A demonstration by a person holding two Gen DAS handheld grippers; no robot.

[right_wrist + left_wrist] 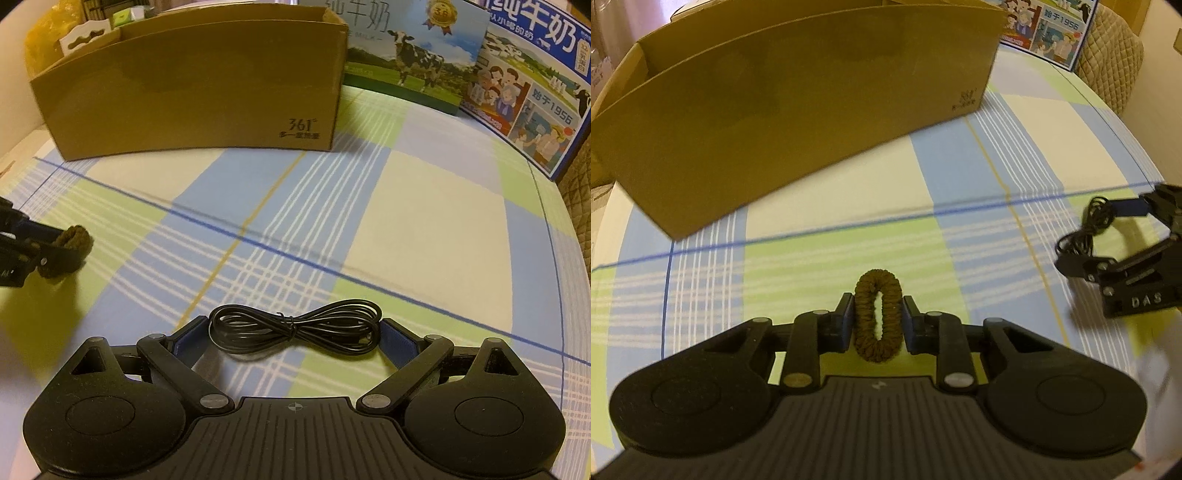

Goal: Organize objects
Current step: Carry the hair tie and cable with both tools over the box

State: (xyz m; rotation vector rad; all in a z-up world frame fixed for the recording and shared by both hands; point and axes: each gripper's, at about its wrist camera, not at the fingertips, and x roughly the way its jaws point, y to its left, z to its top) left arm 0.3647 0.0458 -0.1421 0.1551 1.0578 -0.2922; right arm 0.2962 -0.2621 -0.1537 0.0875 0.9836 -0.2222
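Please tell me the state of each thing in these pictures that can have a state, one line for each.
Left gripper: jaws shut on the brown hair tie.
Brown hair tie: squeezed into an upright oval.
Right gripper: jaws wide, touching both ends of the bundle; grip uncertain.
Black cable: coiled, tied at the middle.
Cardboard box: open at the top, standing on the checked cloth.

Checked cloth [424, 206] in blue, green and cream covers the surface. Two milk cartons at the back: cow picture [413, 55], cartoon print [532, 96]. Quilted beige cushion [1112, 59] far right.
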